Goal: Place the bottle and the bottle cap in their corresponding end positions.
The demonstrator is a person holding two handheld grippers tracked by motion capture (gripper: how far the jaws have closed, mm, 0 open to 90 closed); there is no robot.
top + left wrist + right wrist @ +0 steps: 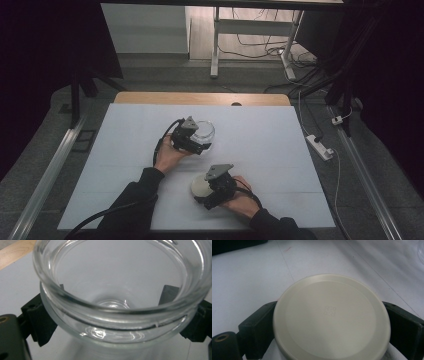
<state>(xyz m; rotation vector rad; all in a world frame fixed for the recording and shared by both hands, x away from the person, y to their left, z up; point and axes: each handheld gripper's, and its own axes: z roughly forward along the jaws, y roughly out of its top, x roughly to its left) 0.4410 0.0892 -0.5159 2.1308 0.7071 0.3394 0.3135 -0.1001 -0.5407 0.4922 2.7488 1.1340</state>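
Between the two black jaws of the left gripper [196, 142] sits one clear glass jar [120, 290], with its open mouth turned to the camera of that gripper. One jaw touches the jar on each side just under the thick rim, so the jaws pinch it. From the high view the jar [203, 131] stands on the white mat [280, 165], near the middle of the mat and a little toward its far edge.

One round cream lid [332, 317] lies flat between the jaws of the right gripper [209, 192]. A jaw presses on each side of the lid's edge, so this gripper pinches the lid. A small square mark is stamped at the lid's centre. In the high view the lid [200, 185] is on the mat nearer to the person than the jar, and apart from it.

Count: one jar, one lid, two grippers, each held in one hand. The mat covers a wooden table [200, 98], which shows past the mat's far edge.
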